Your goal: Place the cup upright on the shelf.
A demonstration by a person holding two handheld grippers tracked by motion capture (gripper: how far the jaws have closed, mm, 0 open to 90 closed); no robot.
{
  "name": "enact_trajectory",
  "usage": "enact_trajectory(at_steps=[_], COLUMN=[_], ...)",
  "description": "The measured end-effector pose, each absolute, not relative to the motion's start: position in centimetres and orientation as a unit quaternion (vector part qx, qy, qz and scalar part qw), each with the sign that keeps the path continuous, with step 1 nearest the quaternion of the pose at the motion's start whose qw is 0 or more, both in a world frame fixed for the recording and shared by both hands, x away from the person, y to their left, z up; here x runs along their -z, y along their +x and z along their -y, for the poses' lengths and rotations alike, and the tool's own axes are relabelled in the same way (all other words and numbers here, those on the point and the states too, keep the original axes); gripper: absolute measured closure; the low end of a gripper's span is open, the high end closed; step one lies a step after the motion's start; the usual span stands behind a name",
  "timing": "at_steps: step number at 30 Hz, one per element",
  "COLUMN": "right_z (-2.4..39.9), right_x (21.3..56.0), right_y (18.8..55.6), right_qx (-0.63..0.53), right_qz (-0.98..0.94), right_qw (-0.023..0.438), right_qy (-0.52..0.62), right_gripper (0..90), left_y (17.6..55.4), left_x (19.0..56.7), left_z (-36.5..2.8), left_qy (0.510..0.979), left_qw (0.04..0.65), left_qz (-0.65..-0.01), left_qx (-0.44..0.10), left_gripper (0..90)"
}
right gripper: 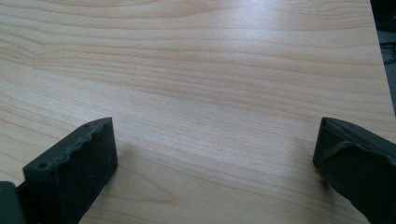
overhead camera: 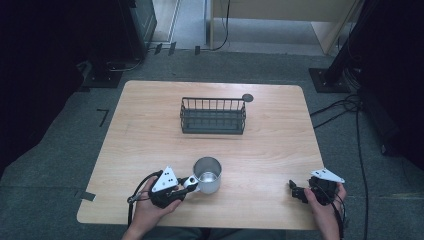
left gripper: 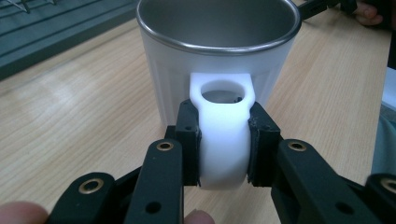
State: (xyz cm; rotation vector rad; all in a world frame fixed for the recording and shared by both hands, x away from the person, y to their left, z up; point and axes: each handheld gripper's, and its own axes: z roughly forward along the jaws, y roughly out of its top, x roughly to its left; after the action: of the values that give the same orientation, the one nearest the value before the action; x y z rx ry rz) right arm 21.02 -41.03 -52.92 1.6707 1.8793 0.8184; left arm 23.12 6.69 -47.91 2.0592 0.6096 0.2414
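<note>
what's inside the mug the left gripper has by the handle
Nothing shows inside the mug: the high view shows a bare, shiny metal bottom. In the left gripper view the near wall hides the lower inside. The left gripper is shut on its white handle.

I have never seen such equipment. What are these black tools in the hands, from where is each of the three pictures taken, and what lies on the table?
No machine works here: a person holds hand-held tongs, one in each hand. The high view looks down on the wooden table from above the person. The other two pictures come from small cameras riding on the tongs, looking along their black jaws. On the table stand a white mug with a metal inside and, farther back, a dark wire basket. The left tongs are closed on the mug's white handle, a pad pressing each side. The right tongs stand open above bare wood, holding nothing.
</note>
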Motion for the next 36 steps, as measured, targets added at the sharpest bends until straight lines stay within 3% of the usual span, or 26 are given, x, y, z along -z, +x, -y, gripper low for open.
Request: enact_trajectory(at_steps=[20, 36], right_z=[41.0, 41.0], right_x=[52.9, 52.9], right_y=[21.0, 21.0], right_qx=[-0.300, -0.300], right_qz=[-0.689, -0.688], right_qw=[0.246, 0.246], right_qy=[0.613, 0.613], right_gripper=[0.0, 0.0], left_y=[24.8, 28.5], left_x=[46.1, 42.7], left_z=[-7.5, -9.4], left_qy=[0.829, 0.821], left_qw=[0.484, 0.502], left_qz=[-0.264, -0.243], left_qx=[-0.093, -0.123], left_gripper=[72.7, 72.7])
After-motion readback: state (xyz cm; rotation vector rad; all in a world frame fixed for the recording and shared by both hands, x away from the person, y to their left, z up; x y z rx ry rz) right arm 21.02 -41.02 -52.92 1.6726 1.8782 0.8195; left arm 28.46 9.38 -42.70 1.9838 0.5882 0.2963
